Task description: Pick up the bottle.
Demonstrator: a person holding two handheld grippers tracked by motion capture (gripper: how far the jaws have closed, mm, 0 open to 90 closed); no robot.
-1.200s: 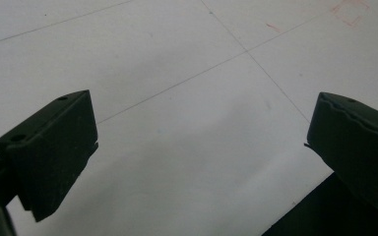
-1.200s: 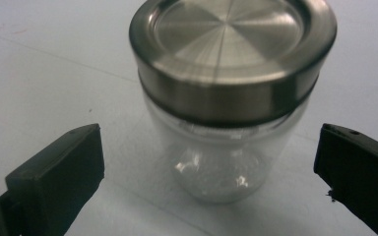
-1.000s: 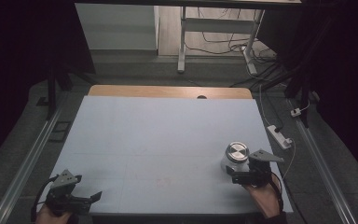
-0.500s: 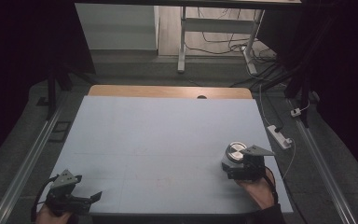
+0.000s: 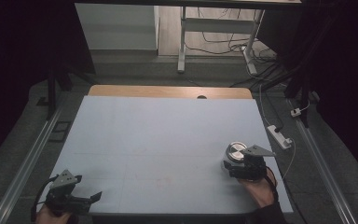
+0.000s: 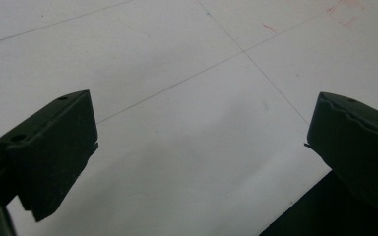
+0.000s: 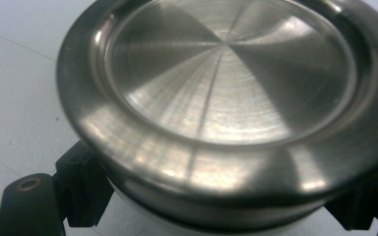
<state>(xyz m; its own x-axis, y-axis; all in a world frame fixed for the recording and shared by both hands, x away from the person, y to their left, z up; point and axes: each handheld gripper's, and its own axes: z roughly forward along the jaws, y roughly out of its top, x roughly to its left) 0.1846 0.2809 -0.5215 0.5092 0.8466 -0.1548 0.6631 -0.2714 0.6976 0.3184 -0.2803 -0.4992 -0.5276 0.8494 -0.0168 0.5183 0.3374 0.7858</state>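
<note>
Table (image 5: pixel 158 140), pale and flat, carries everything here. At its near left corner the left gripper (image 5: pixel 86 199) rests in a hand, its jaws spread wide with nothing but bare tabletop between them, as the left gripper view shows. Toward the near right side stands a round container with a brushed steel lid (image 5: pixel 236 150), upright on the table. The right gripper (image 5: pixel 230 167) sits just behind it; its jaws have just been closing and now clamp the container's body below the lid's rim.
</note>
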